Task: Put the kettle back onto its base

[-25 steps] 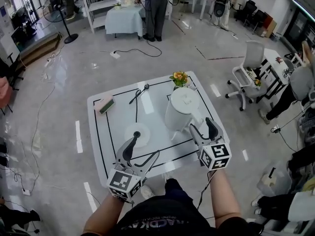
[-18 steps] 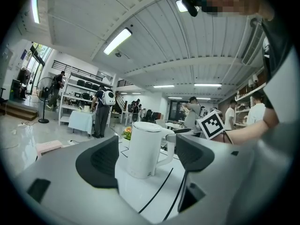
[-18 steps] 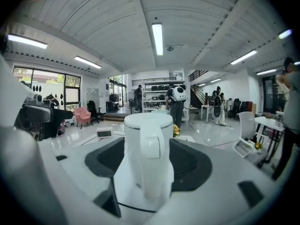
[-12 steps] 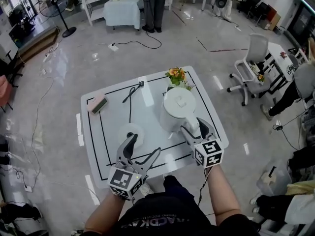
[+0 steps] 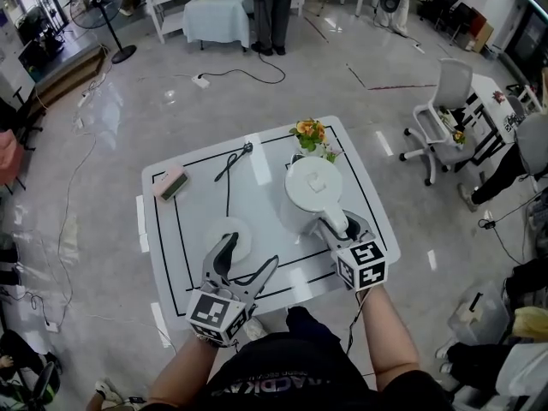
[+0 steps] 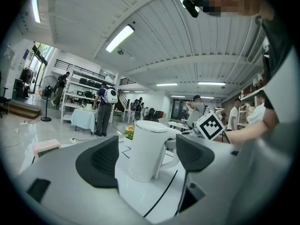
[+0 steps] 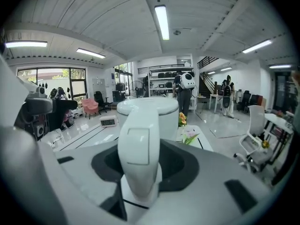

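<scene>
White table (image 5: 195, 208) bears the kettle (image 5: 312, 191), its handle (image 7: 138, 158) pinched by the right gripper (image 5: 341, 228); the left gripper (image 5: 251, 255) hovers spread near the round base (image 5: 241, 232).

Head view steeply down on table (image 5: 193, 217), left gripper view low, kettle (image 6: 147, 149) centre frame, right gripper view tight on its handle (image 7: 139, 158), kettle shared.

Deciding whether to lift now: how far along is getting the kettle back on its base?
Done: the right gripper has its fingers apparently closed on the handle of the kettle. In hand: only that grasp; the kettle stands on the table, apart from the base. To do: lift it, carry it to the bare base by the open left gripper, set it down.
</scene>
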`<state>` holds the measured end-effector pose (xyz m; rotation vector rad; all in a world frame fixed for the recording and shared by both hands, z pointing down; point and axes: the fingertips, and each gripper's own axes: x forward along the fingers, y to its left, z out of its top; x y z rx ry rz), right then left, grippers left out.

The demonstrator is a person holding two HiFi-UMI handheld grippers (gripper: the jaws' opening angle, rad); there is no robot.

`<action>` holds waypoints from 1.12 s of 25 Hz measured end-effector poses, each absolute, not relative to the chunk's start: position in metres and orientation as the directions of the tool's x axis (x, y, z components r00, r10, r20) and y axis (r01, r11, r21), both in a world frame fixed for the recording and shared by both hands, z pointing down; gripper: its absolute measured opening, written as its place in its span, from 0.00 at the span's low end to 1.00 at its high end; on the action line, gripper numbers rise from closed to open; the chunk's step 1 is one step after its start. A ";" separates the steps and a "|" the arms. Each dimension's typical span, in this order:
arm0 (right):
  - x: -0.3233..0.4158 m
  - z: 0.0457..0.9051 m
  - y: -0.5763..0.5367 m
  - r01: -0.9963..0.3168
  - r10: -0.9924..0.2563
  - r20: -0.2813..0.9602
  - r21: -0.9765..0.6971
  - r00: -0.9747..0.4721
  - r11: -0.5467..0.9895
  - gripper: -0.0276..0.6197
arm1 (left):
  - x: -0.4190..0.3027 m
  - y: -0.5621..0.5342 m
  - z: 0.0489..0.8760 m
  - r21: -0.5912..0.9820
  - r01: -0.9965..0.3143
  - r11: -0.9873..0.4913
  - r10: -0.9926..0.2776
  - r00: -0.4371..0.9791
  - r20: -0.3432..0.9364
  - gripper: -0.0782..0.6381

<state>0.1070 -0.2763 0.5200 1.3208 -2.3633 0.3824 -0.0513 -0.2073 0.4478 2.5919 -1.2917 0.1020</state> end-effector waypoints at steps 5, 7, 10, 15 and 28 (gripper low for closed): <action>0.108 0.520 -0.276 -0.859 -0.743 0.481 -0.045 -0.466 0.510 0.28 | -0.052 -0.209 0.449 0.181 -0.796 -0.578 -0.777 0.605 0.174 0.63; 0.108 0.521 -0.276 -0.858 -0.740 0.485 -0.045 -0.466 0.511 0.28 | -0.053 -0.210 0.450 0.184 -0.796 -0.577 -0.777 0.604 0.175 0.63; 0.108 0.520 -0.276 -0.856 -0.734 0.494 -0.040 -0.465 0.516 0.28 | -0.055 -0.211 0.449 0.183 -0.797 -0.575 -0.779 0.602 0.175 0.63; 0.108 0.519 -0.275 -0.860 -0.745 0.485 -0.032 -0.459 0.509 0.28 | -0.060 -0.210 0.447 0.178 -0.801 -0.572 -0.783 0.598 0.171 0.63; 0.096 0.502 -0.272 -0.848 -0.782 0.383 -0.008 -0.492 0.530 0.26 | -0.079 -0.205 0.442 0.183 -0.823 -0.538 -0.808 0.565 0.168 0.63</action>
